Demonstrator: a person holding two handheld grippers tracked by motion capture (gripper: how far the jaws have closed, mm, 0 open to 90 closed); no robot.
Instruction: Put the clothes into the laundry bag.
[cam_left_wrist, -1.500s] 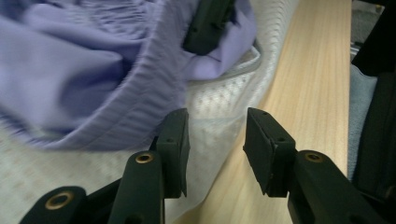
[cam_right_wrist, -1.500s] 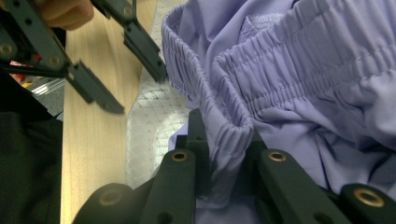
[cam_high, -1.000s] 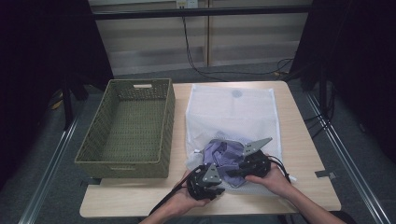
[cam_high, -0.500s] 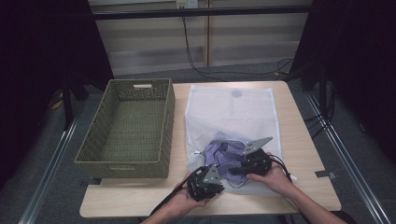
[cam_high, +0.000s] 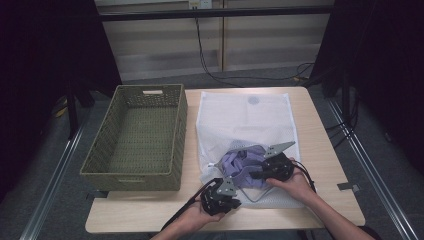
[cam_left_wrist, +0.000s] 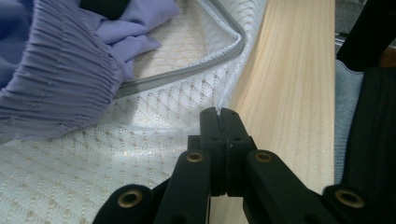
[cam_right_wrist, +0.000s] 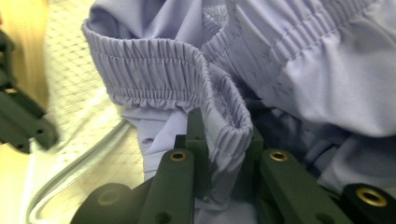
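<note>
My left tongs just closed, pinching white mesh laundry bag edge near surface's front edge. Right tongs clamp lilac elastic-waist garment at bag mouth. Next, probably: push garment deeper inside.

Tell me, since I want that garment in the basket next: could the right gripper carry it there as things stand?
Probably yes: the right gripper already clamps the purple garment's elastic waistband, and the wicker basket sits open, though the mesh laundry bag holds part of it.
</note>
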